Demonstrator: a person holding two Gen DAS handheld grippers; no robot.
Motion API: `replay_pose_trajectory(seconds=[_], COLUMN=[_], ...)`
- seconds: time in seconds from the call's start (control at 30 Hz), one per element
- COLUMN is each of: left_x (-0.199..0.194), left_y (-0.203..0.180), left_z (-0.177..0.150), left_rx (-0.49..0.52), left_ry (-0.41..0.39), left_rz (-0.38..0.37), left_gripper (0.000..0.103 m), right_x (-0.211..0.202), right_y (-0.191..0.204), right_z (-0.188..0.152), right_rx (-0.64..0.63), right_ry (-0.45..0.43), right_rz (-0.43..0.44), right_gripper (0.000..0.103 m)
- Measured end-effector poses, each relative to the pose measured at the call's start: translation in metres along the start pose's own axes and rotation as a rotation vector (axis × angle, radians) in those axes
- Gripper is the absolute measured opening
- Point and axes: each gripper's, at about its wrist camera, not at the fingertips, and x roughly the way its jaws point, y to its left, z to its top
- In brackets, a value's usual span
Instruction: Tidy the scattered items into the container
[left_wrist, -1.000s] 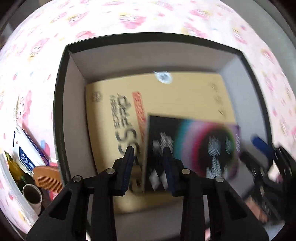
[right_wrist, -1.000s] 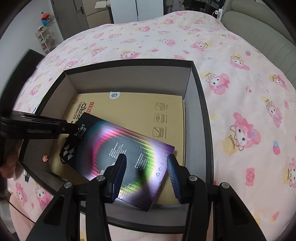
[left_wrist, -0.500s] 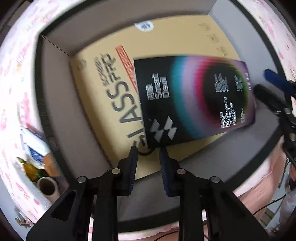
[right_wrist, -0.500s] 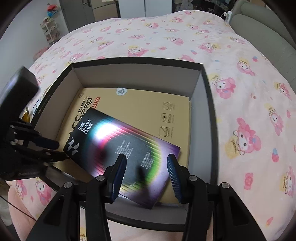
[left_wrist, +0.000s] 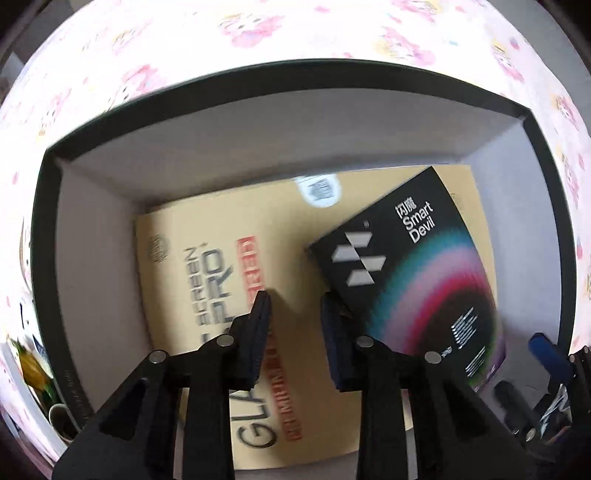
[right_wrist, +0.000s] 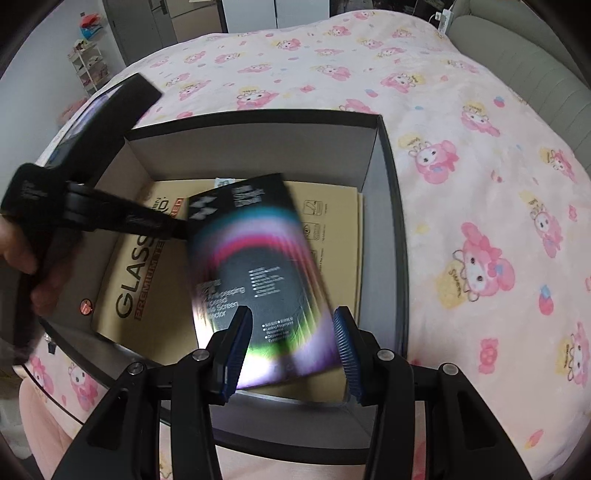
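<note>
A black-rimmed grey box (left_wrist: 258, 147) (right_wrist: 391, 229) sits on the bed. Inside lies a flat tan "GLASS PRO" package (left_wrist: 207, 273) (right_wrist: 147, 280), with a black rainbow-printed "Smart Devil" box (left_wrist: 417, 269) (right_wrist: 255, 273) resting on it. My left gripper (left_wrist: 295, 302) is open and empty inside the box, its right finger touching the black box's left edge; it also shows in the right wrist view (right_wrist: 177, 229). My right gripper (right_wrist: 291, 332) is open and empty over the black box's near end.
The pink cartoon-print bedspread (right_wrist: 480, 184) surrounds the box. Outside the box's left wall lie a small roll (left_wrist: 61, 421) and a yellow-green item (left_wrist: 31, 365). A grey sofa (right_wrist: 524, 59) stands at the far right, shelves (right_wrist: 90, 62) at the far left.
The black box has turned inside the container, its logo end swinging toward the far wall. My left gripper moved in along its left edge and opened wider. The right gripper stayed open.
</note>
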Motion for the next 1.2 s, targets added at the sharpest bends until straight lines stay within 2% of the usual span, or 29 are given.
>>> replay_pose_trajectory(seconds=[0.17,0.27,0.33,0.47,0.6,0.7,0.87,0.93,1.0,1.03,1.2], left_x=[0.001,0.002,0.003,0.002,0.000,-0.019,-0.068,-0.090,-0.109,-0.125,-0.137], left_y=[-0.024,-0.036,-0.041,-0.032,-0.036,-0.038,-0.042,-0.040,-0.023,-0.019,-0.036], left_z=[-0.010,-0.015,-0.017,-0.029,-0.041,-0.050,-0.064,-0.072,-0.035,-0.039,-0.034], left_rx=[0.021,0.045,0.054,-0.003,-0.003,0.011,0.012,0.010,0.010,0.010,0.020], left_ry=[0.008,-0.004,-0.002,0.024,-0.002,-0.075,-0.234,-0.297,-0.359,-0.389,-0.516], left_rz=[-0.156,-0.168,-0.185,-0.271,-0.278,-0.290,-0.241,-0.218,-0.191,-0.180,-0.116], left_gripper=[0.026,0.024,0.018,0.018,0.018,0.022,0.035,0.044,0.048,0.050,0.056], right_x=[0.006,0.006,0.006,0.000,-0.001,-0.010,-0.031,-0.040,-0.051,-0.058,-0.094], right_y=[0.006,0.006,0.004,0.003,0.003,0.005,0.006,0.006,0.007,0.009,0.015], right_z=[0.003,0.004,0.001,-0.005,-0.007,-0.009,-0.005,-0.005,-0.005,-0.005,-0.007], right_rx=[-0.017,-0.009,0.002,0.001,0.020,0.027,0.055,0.072,0.087,0.093,0.138], right_ry=[0.010,0.002,0.002,-0.016,-0.023,-0.041,-0.082,-0.108,-0.138,-0.155,-0.235], right_rz=[0.006,0.005,0.004,-0.005,-0.007,-0.012,-0.050,-0.054,-0.064,-0.070,-0.079], right_gripper=[0.042,0.042,0.042,0.042,0.042,0.042,0.043,0.043,0.047,0.049,0.055])
